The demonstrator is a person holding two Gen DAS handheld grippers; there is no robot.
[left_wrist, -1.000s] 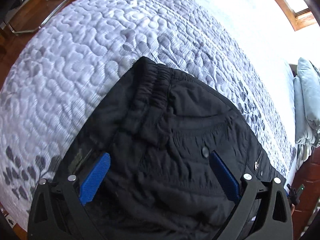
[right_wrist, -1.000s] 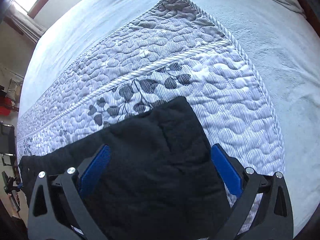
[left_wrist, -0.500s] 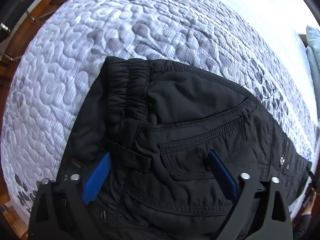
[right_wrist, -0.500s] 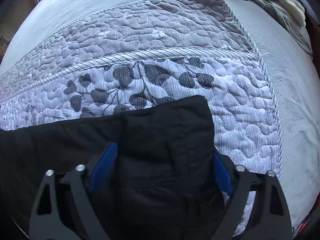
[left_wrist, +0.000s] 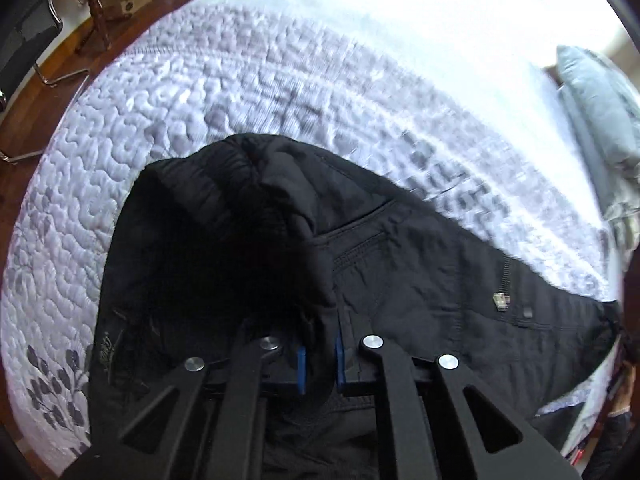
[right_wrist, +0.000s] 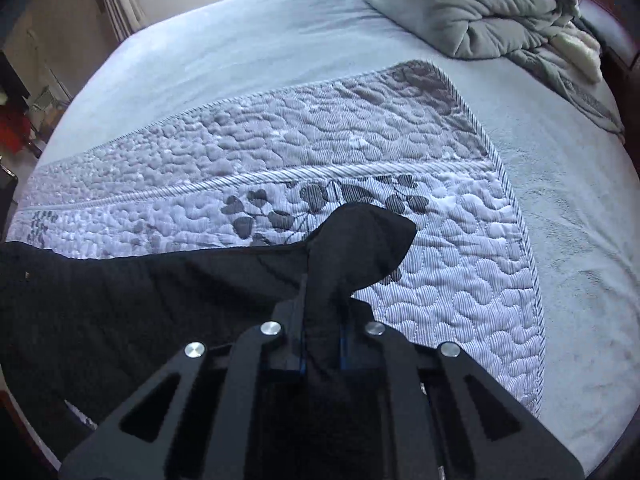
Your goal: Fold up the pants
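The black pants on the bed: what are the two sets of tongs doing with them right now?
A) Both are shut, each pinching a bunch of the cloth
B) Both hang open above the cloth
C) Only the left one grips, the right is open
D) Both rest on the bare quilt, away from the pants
A: the left tongs and the right tongs each have their blue fingers drawn close with a fold of the black pants squeezed between them, above the quilt.

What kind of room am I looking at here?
Most likely a bedroom. The black pants lie on a quilted bedspread over a wide bed, with a bundled grey duvet at the far end and a pillow at one side.
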